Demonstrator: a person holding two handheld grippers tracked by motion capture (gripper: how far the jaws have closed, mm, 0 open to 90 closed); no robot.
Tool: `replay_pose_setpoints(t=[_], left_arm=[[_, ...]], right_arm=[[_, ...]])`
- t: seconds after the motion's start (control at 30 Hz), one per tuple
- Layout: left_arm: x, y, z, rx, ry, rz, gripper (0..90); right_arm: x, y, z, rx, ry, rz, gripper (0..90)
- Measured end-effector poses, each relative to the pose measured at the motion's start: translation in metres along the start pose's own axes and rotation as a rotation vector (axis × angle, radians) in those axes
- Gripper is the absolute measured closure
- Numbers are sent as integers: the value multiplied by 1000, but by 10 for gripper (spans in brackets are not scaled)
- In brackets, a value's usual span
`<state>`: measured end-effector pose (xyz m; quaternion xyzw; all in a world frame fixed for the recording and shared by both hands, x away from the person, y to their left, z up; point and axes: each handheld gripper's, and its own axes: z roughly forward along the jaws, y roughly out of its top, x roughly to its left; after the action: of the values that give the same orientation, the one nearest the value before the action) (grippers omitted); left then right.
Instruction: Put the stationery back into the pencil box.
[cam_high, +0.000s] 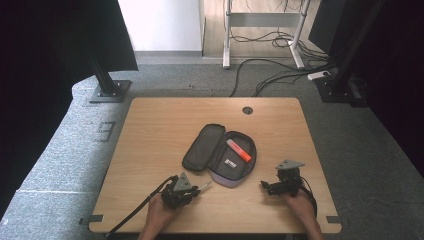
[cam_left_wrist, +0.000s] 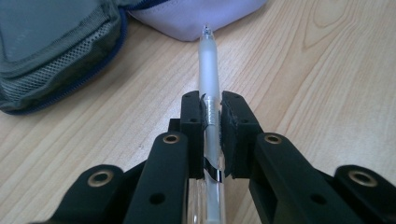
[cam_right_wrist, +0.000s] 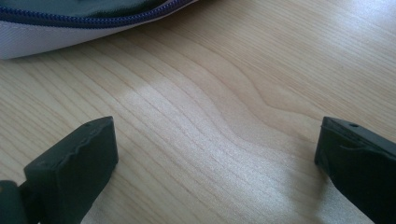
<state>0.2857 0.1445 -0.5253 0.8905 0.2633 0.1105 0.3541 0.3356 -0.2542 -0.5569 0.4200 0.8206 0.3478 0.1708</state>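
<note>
Here my left claw (cam_left_wrist: 212, 114) is clamped on a frosted white pen (cam_left_wrist: 208, 70), pads squeezing its barrel just behind the metal clip, low over the near part of the table (cam_high: 150, 140). The pen's tip points at the near edge of the open pencil case (cam_high: 220, 152), almost touching its pale lilac shell. An orange marker (cam_high: 239, 150) lies inside the case's right half. My right claw (cam_right_wrist: 215, 154) hovers near the table's near right, spread wide with nothing between its pads.
</note>
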Motion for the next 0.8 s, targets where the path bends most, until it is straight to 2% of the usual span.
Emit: replay_pose_setpoints(t=[0.23, 0.47, 0.8], left_arm=[[1, 4, -8, -34, -43, -22, 798], [5, 10, -17, -63, -59, -39, 798], [12, 27, -25, -67, -64, -36, 798]], right_arm=[[0, 0, 0, 0, 0, 0, 0], [0, 0, 0, 0, 0, 0, 0], [0, 0, 0, 0, -1, 0, 0]])
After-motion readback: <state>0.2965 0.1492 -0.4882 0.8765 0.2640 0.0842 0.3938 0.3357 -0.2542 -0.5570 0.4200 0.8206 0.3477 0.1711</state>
